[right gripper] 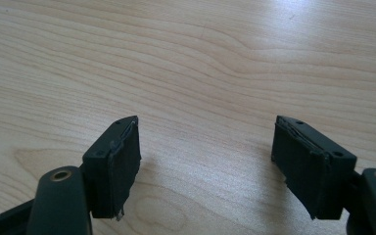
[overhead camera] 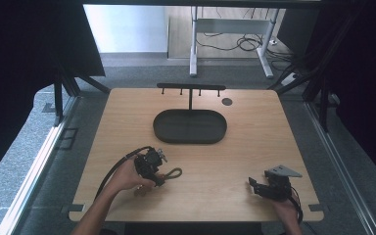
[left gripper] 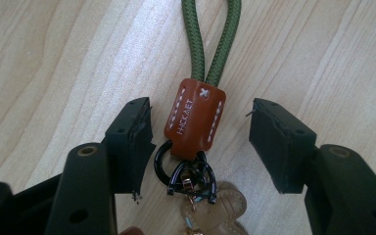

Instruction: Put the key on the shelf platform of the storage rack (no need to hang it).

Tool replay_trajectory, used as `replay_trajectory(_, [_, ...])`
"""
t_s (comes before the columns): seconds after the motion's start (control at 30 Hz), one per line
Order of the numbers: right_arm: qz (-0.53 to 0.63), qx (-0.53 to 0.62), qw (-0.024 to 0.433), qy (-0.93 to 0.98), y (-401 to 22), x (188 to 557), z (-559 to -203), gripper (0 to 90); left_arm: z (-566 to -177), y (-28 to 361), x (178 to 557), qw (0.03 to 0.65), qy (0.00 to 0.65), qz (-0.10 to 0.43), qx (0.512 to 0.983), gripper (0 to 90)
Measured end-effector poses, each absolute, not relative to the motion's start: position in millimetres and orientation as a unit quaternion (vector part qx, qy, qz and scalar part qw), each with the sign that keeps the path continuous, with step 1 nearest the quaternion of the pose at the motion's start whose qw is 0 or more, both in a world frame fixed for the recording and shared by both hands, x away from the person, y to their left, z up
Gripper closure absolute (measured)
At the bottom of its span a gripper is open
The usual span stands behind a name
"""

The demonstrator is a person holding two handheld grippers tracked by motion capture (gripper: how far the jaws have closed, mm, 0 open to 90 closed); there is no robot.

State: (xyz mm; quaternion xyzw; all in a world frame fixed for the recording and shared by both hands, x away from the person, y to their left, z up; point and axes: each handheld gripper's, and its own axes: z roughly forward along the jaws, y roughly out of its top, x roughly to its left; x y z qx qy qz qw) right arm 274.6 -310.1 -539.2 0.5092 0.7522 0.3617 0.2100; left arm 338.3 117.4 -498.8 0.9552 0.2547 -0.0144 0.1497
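Observation:
A keychain lies on the wooden table (overhead camera: 254, 142): a green cord loop (left gripper: 210, 44), a brown leather tab (left gripper: 194, 122) with white stitching, black metal rings (left gripper: 186, 171) and a tan leather charm (left gripper: 215, 210). My left gripper (left gripper: 203, 129) points down at it with one jaw on each side of the tab, and a gap shows between each pad and the leather. In the high view the cord loop (overhead camera: 174, 173) sticks out to the right of the left gripper (overhead camera: 157, 177). My right gripper (overhead camera: 252, 186) rests near the front right, open over bare wood (right gripper: 203, 152).
A black oval tray (overhead camera: 159, 128) sits at the middle of the table's far half. Behind it rises a black T-shaped rack (overhead camera: 191, 88) with small hooks. A dark round grommet (overhead camera: 227, 102) is set in the tabletop near the back edge.

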Motion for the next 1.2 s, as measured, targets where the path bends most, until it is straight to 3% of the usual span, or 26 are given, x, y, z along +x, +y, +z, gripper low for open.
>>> replay_trajectory(0.37, [0.363,0.509,0.212,0.751,-310.6,274.5,-539.1,26.7,-503.2,112.8,339.3,0.131,0.244,-0.001,0.961,55.0])
replay_trajectory(0.53, [0.363,0.509,0.213,0.751,-310.1,274.4,-539.1,26.7,-502.7,111.5,337.0,0.13,0.234,0.006,0.964,65.5])
replay_trajectory(1.2, [0.362,0.507,0.212,0.753,-309.5,274.5,-539.2,26.7,-468.6,123.3,333.1,0.167,0.225,0.011,0.96,67.0])
